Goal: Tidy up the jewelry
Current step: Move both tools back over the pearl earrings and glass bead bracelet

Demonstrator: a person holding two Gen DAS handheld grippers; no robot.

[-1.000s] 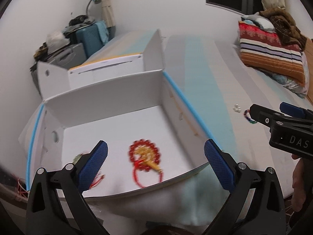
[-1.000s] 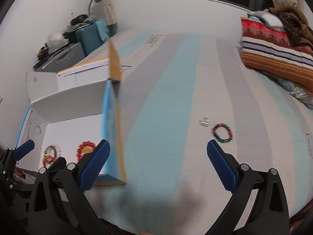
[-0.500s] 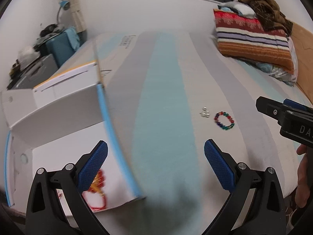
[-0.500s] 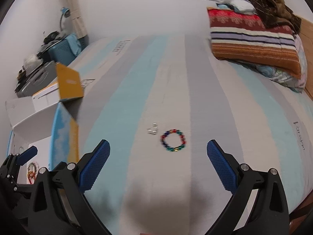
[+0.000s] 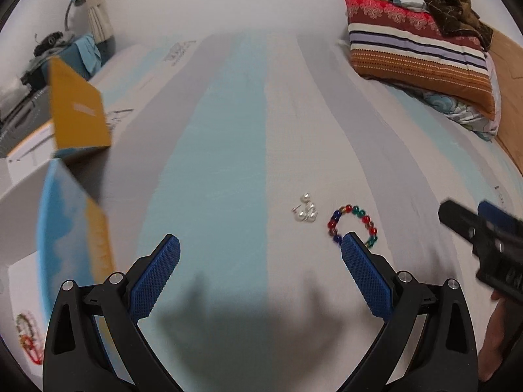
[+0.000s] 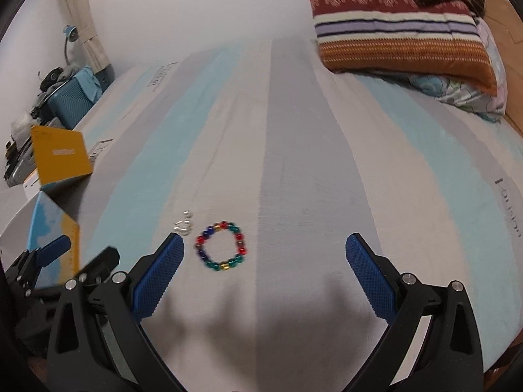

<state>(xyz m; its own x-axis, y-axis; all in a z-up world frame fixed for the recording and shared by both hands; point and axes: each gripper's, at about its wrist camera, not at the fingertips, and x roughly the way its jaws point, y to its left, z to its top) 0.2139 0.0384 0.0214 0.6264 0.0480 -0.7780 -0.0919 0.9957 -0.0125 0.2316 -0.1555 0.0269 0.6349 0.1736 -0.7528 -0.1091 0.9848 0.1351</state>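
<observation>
A multicoloured bead bracelet (image 5: 353,223) (image 6: 221,246) lies flat on the striped bedsheet, with a small cluster of pearl earrings (image 5: 305,212) (image 6: 183,225) just to its left. My left gripper (image 5: 260,254) hovers open over the sheet, its right pad overlapping the bracelet's near edge. My right gripper (image 6: 264,254) is open, with the bracelet lying ahead between its pads, nearer the left one. The open white box (image 5: 23,192) with blue and yellow outer walls stands at the left; a red beaded piece (image 5: 27,333) lies inside it.
A striped folded blanket (image 6: 398,32) and clothes lie at the far right of the bed. A blue case (image 6: 70,98) and clutter stand beyond the bed's left edge. The box's yellow flap (image 6: 60,156) stands up. A hand (image 5: 497,326) holds the right gripper.
Both grippers swung right, away from the box toward the bracelet and pearls. The bracelet now lies much closer, and the box has slid to the left edge of both views.
</observation>
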